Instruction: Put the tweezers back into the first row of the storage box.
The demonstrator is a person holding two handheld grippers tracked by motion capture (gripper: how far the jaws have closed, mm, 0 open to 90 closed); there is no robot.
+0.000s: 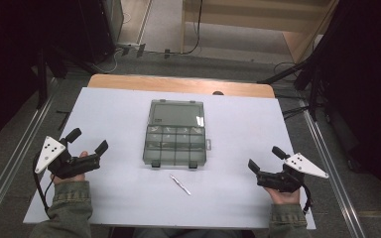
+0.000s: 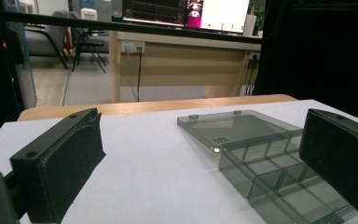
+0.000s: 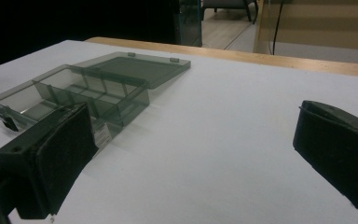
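Both grippers low at the near edge, jaws spread wide, nothing held. Small silver tool [image 1: 180,184] lies between them, a bit nearer the right gripper [image 1: 267,163], long axis slanting away toward the left gripper [image 1: 87,140]. Beyond it, the open compartment box [image 1: 174,145], lid [image 1: 177,114] flat behind, ahead and inward of each.

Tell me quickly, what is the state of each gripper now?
Left gripper: open, holding nothing.
Right gripper: open, holding nothing.
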